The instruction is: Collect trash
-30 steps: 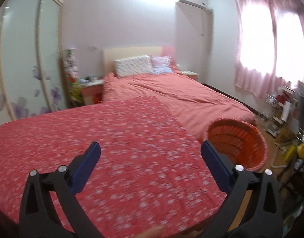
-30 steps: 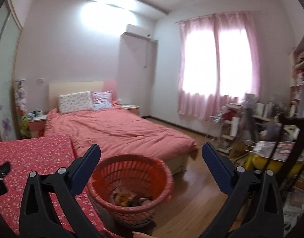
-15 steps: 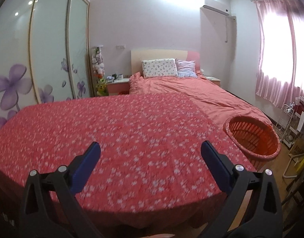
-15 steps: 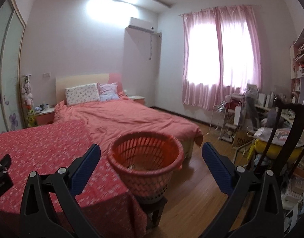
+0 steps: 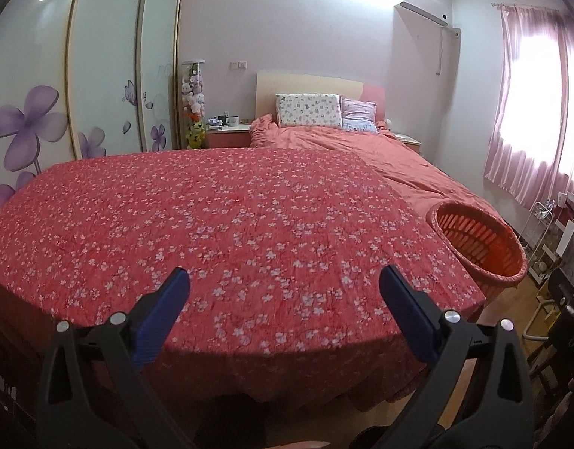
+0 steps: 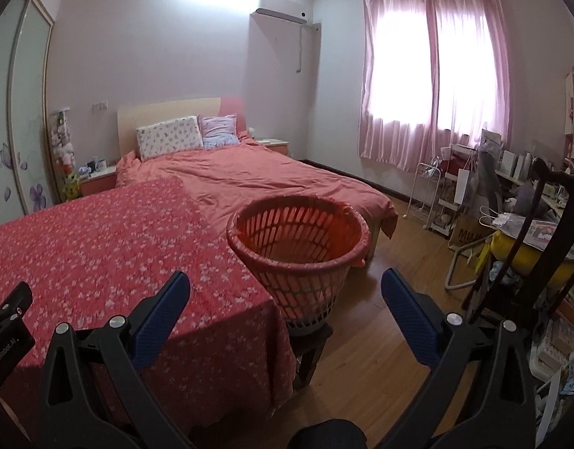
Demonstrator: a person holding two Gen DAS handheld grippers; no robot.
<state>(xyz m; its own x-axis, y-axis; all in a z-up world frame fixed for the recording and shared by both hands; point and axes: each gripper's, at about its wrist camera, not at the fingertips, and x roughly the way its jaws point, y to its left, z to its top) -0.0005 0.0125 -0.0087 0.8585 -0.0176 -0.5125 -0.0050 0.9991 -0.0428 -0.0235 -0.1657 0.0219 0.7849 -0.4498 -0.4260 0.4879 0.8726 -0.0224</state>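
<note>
Both grippers have drawn back and risen since the earlier frames: the table now fills the left view edge to edge, and the basket has receded in the right view, so its contents no longer show.

Left gripper (image 5: 284,289): jaws spread wide, nothing between the blue ribbed pads, held just off the near edge of the table. Right gripper (image 6: 286,290): likewise spread and empty, aimed toward the basket (image 6: 298,247). Judged from this stance, both are parked clear after the last drop, not reaching.

Table (image 5: 100,224): covered by a red cloth with a small white flower print, slightly crinkled and matte, draping over the near edge. No trash is visible anywhere on it.

Basket: round orange plastic with slatted walls, a rolled rim and a thin liner folded over it. It stands just off the table's right edge on a small dark stool (image 6: 309,340), placed within easy reach for drops. Whether it holds trash cannot be told from this angle.

Beyond the far edge lies a bed (image 6: 268,179) with a smooth salmon cover.
</note>
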